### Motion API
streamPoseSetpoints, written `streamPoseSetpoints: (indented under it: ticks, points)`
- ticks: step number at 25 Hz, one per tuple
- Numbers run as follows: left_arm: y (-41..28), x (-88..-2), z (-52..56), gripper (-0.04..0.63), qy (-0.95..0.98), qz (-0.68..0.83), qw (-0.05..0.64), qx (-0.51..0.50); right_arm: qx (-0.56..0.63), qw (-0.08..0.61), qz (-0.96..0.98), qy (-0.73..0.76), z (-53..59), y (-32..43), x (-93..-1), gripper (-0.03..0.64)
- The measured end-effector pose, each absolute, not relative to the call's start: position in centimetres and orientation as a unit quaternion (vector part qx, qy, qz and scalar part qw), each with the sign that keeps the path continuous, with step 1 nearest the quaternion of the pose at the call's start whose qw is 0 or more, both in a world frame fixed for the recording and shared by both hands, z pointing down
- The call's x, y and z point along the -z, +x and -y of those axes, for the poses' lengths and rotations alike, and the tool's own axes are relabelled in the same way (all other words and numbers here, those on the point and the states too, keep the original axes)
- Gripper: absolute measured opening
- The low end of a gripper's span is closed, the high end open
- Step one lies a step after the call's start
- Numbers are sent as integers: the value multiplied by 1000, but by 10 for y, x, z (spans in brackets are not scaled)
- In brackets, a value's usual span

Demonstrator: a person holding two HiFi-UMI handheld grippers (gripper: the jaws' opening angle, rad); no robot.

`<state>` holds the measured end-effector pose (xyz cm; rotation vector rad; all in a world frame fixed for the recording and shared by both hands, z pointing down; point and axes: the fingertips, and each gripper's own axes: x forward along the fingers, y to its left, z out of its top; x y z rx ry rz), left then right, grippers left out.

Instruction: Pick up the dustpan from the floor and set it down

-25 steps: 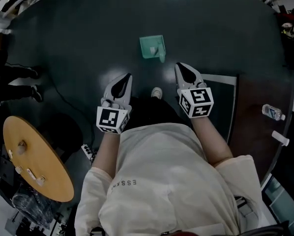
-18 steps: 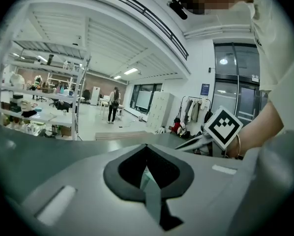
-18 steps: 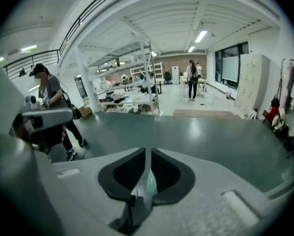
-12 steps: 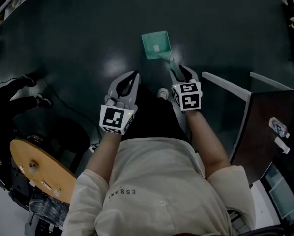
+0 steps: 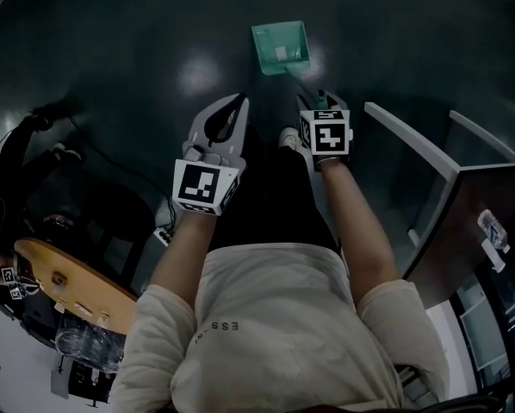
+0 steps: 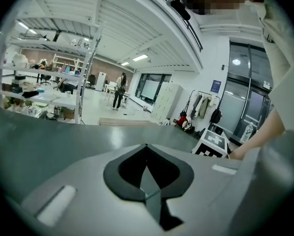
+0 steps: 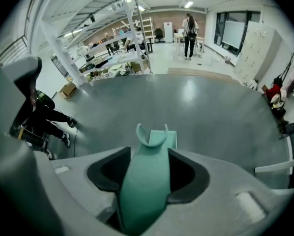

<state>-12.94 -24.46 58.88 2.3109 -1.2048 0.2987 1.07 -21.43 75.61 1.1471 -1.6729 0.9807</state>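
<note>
The dark green floor (image 5: 111,41) is filling the view, and the person (image 5: 275,334) in a pale shirt is leaning over it. Near left, a round wooden table (image 5: 77,286) is peeking in, and at right a white frame (image 5: 408,136) is standing. Far ahead the teal dustpan (image 5: 281,48) is lying on the floor, its handle reaching back towards the person. The right gripper (image 5: 313,103) is pointing down with that handle between its jaws, which have just been opening, gaps showing alongside. The left gripper (image 5: 237,101) is hovering beside it, jaws together, gripping nothing.
</note>
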Motion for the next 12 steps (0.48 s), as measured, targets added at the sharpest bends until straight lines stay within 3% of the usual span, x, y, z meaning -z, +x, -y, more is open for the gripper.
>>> streamPoseSetpoints:
  ticks: [9,12]
  points:
    - [-133,-606,234,12,843,453,267,-112,-367,471,644,479,220,24,-764,79]
    - [-136,-597,226,12,843,451,269,-112,-367,470,640,485,217,34,-753,74]
